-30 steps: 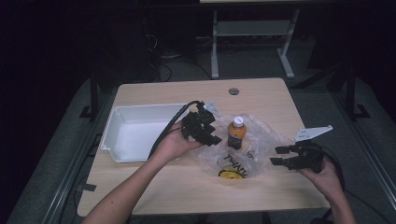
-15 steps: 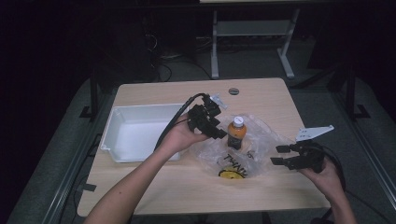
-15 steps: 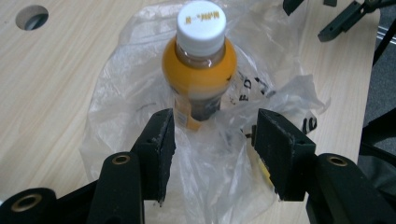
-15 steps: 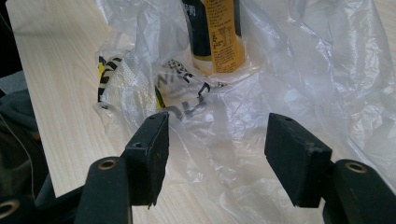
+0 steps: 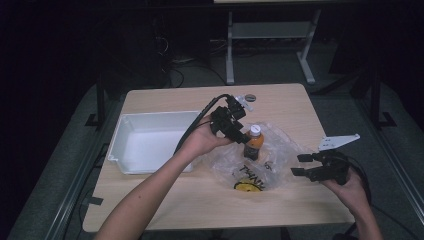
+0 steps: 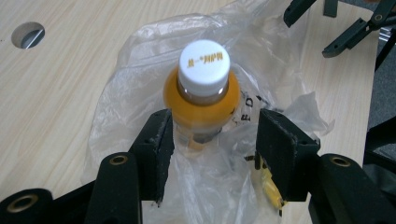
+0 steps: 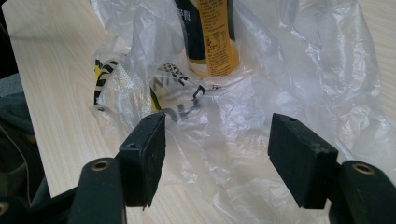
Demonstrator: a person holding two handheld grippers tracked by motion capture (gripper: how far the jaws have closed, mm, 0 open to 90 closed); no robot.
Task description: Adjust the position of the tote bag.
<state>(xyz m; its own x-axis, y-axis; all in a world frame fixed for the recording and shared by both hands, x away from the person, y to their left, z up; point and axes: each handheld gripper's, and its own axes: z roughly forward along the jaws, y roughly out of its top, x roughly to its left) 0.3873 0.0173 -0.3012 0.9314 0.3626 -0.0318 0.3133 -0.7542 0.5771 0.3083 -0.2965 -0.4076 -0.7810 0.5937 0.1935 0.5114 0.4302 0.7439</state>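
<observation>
While both sets of jaws have just been opening, the right gripper (image 5: 305, 165) sits near the table's (image 5: 165, 200) front right corner, jaws apart on nothing, at the bag's (image 5: 280, 150) edge. Mid-table, the bottle (image 5: 253, 142) stands upright on the bag. Behind it, the left gripper (image 5: 239, 134) stands wide, its pads either side of the bottle without pressing. This looks like a release or a regrasp; next, close squarely below the cap (image 6: 204, 64). The tray (image 5: 131, 131) waits by the left edge.
</observation>
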